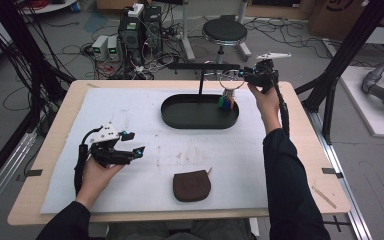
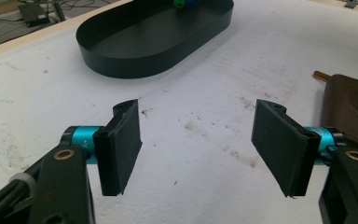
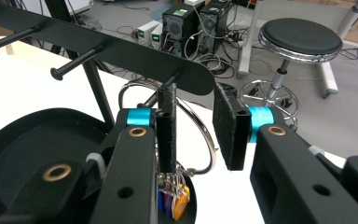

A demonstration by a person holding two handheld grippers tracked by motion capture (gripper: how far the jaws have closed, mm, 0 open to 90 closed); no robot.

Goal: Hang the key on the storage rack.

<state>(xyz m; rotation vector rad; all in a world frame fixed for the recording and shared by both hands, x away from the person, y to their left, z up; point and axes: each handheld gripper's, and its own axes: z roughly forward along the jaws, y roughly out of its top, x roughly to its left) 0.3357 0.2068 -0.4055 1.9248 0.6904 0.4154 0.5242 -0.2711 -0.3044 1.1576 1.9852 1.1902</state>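
A black rack (image 1: 202,66) with pegs stands behind a black oval tray (image 1: 200,114). A large metal key ring (image 1: 231,80) hangs at the rack's right end, with its coloured tags (image 1: 226,101) dangling over the tray's right end. My right gripper (image 1: 242,74) is at the ring. In the right gripper view this gripper (image 3: 196,116) is open, the ring's wire (image 3: 204,130) runs between the jaws, and the tags (image 3: 175,203) hang below. My left gripper (image 1: 136,142) hovers open over the white mat at the left, with nothing between its jaws (image 2: 196,126).
A brown zip pouch (image 1: 191,186) lies on the mat near the front edge and shows at the right of the left gripper view (image 2: 354,107). A stool (image 1: 225,31) and computer cases (image 1: 140,30) stand on the floor beyond the table. Black frame posts flank it.
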